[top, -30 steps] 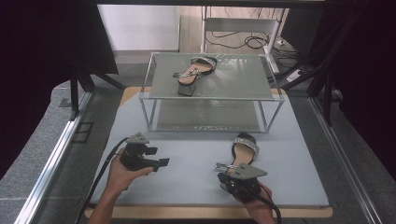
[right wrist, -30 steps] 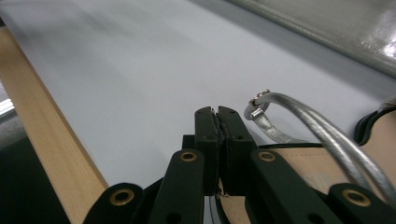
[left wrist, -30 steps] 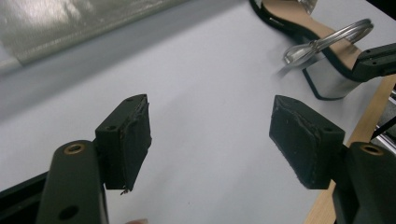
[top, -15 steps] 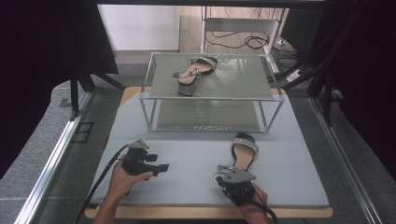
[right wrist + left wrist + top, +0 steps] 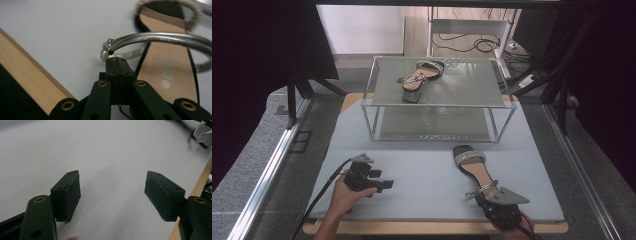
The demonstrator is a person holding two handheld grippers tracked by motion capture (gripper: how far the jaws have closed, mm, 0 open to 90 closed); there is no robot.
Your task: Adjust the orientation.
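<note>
Sandals two, one (image 5: pixel 421 78) on rack (image 5: pixel 512 97), one (image 5: pixel 473 167) on table, left gripper (image 5: pixel 387 185) fingers wide apart, empty, right gripper (image 5: pixel 116 60) fingers closed, empty

I count two sandals: one sandal (image 5: pixel 474 170) at lower right of the high view on the counter (image 5: pixel 422 185), the other sandal (image 5: pixel 421 79) at upper centre, on one two-tier rack (image 5: pixel 439 102). I run two tools: left tool (image 5: pixel 384 185), right tool (image 5: pixel 484 196).

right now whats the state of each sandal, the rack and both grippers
tan-soled silver-strap sandal on the table: flat, strap pinched
matching sandal on the rack: flat on top shelf
metal-framed two-shelf rack: upright, lower shelf bare
left gripper: open, holds nothing
right gripper: shut on ankle strap
</note>
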